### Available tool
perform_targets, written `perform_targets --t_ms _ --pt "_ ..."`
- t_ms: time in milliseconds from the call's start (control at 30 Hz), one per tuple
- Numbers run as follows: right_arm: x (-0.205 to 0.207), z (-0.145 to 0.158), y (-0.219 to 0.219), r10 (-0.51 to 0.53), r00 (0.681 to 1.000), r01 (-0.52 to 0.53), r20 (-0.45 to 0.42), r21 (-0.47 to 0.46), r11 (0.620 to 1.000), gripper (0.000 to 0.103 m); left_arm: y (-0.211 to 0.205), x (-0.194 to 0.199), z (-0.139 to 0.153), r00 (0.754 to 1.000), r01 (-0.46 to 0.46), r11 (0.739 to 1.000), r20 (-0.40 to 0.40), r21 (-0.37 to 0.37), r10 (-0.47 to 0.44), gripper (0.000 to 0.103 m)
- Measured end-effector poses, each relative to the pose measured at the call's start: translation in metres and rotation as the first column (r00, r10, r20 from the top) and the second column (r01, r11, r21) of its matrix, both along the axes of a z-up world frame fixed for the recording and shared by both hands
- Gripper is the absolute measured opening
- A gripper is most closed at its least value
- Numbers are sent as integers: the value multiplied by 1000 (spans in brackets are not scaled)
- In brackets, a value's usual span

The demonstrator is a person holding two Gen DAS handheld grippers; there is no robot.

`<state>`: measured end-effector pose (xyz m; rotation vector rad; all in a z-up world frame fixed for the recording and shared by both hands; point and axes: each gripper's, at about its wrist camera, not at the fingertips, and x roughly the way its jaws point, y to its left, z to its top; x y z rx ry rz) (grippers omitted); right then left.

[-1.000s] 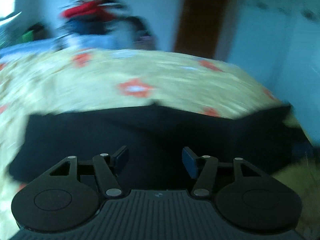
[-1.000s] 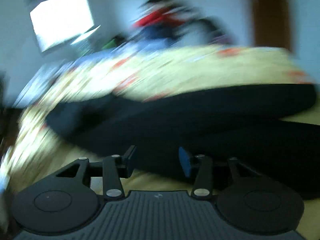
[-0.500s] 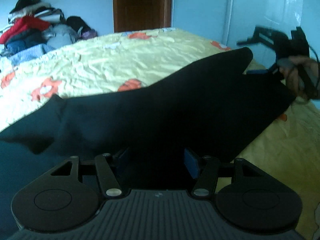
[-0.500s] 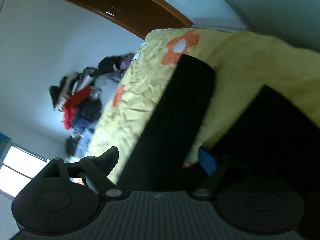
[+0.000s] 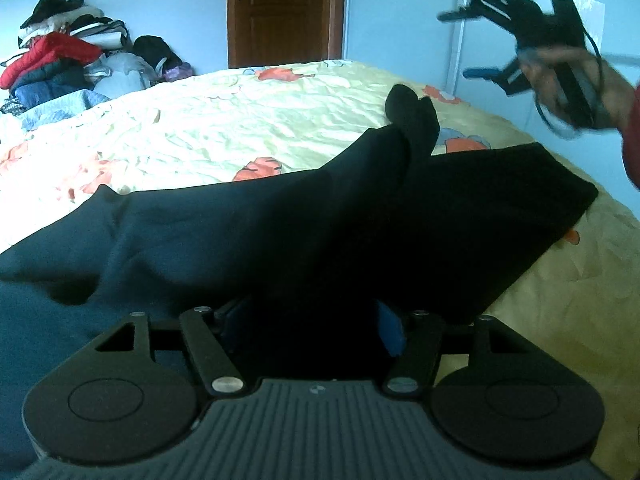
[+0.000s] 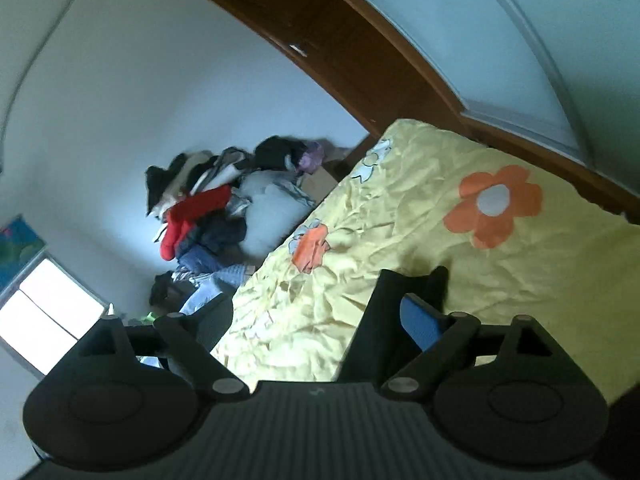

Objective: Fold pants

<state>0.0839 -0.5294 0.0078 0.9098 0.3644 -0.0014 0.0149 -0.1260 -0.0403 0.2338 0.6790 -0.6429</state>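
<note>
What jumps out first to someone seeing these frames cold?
The black pants dominate the left wrist view, sprawled across the yellow flowered bedspread with one end bunched up, fabric lying between the left tongs as their jaws open. At upper right the right tongs hang in the air, opening and empty, in the person's hand. Behind the bed, a clothes pile sits against the wall left of a brown door.

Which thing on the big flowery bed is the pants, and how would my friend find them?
Find the yellow bedspread with orange flowers. Across its near side lies one wide dark cloth: the pants. They are the only plain black thing on the bed, unlike the colourful clothes pile by the far wall.
</note>
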Motion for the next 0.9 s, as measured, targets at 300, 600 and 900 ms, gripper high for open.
perform_targets --t_ms 300,600,900 --pt "38 -39 1 105 994 -98 -39 149 984 91 6 8 2 999 -31 997 -23 -65 30 51" --pt "58 -63 20 58 986 -26 -159 195 981 90 -2 6 0 1000 -13 999 24 -30 14 51" --pt "70 -76 -4 -108 989 126 -99 194 973 12 -7 8 -1 999 1 1000 39 -22 0 44"
